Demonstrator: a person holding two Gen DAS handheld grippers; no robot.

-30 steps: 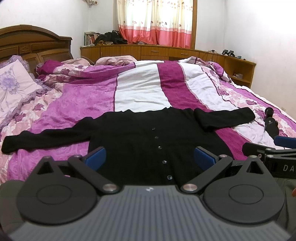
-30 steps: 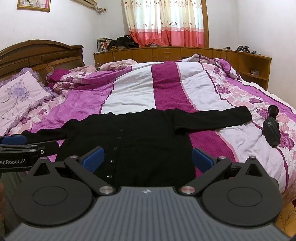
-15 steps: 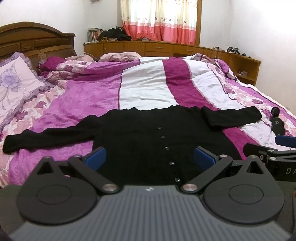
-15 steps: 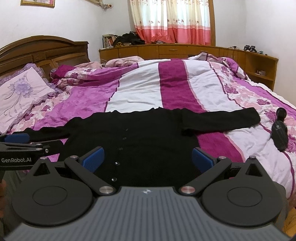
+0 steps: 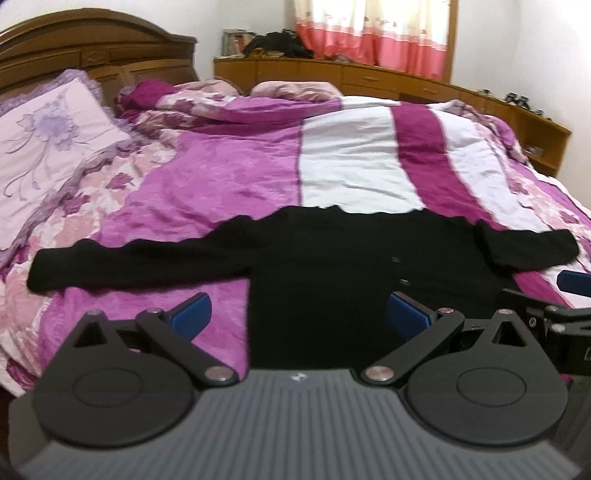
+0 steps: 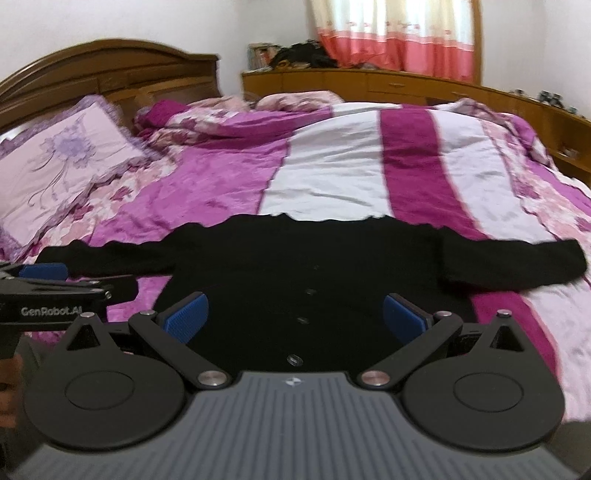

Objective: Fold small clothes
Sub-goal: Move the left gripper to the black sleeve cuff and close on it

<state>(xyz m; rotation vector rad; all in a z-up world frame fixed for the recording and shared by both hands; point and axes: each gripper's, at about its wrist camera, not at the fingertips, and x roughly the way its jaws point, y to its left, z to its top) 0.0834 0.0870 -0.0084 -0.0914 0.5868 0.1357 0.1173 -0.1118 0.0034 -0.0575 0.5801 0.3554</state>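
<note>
Left wrist view showed a black cardigan point(image 5: 332, 266) spread flat, button side up, on the bed's purple, white and magenta striped quilt point(image 5: 351, 162), both sleeves stretched out sideways — 1 toward the pillow point(image 5: 48, 140), the other toward the far edge. The left hand-held gripper point(image 5: 299, 314) hung over the cardigan's near hem with its blue pads point(image 5: 192, 314) spread wide, holding nothing. From the right wrist view, the right hand-held gripper point(image 6: 295, 317) was likewise wide and empty above the button row, apart from the fabric as far as could be seen. Both frames were blurred. A wooden headboard point(image 6: 110, 70) and pink curtains point(image 6: 399, 33) stood behind the bed.
</note>
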